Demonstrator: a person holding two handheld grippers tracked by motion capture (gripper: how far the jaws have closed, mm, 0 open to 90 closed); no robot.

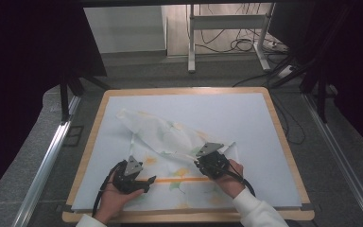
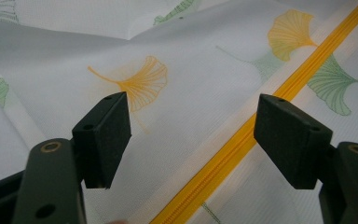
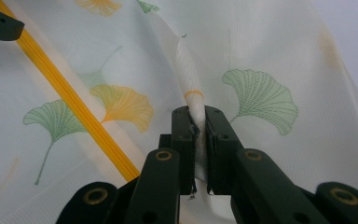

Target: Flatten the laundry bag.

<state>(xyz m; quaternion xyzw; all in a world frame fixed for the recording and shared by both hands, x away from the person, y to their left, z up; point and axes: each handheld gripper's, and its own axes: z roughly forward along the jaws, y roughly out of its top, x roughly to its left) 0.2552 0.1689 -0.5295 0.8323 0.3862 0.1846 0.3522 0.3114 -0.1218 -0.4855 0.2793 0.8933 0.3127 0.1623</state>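
Note:
A white cloth bag [image 1: 170, 142] printed with green and yellow ginkgo leaves lies on the table, an orange zipper [image 1: 179, 179] running across its near part. My left gripper [image 1: 147, 182] hovers over the zipper's left end with its jaws wide apart; in the left gripper view the zipper [image 2: 242, 140] runs diagonally between its pads [image 2: 107, 135], which touch nothing. My right gripper [image 1: 203, 163] is shut on a pinched fold of the cloth [image 3: 196, 116], held upright between its jaws just right of the zipper [image 3: 70, 98].
A pale blue mat [image 1: 246, 118] covers the wooden table [image 1: 283, 142], with bare mat to the right and far side of the bag. Metal rails, a desk frame and cables lie beyond the table on the floor.

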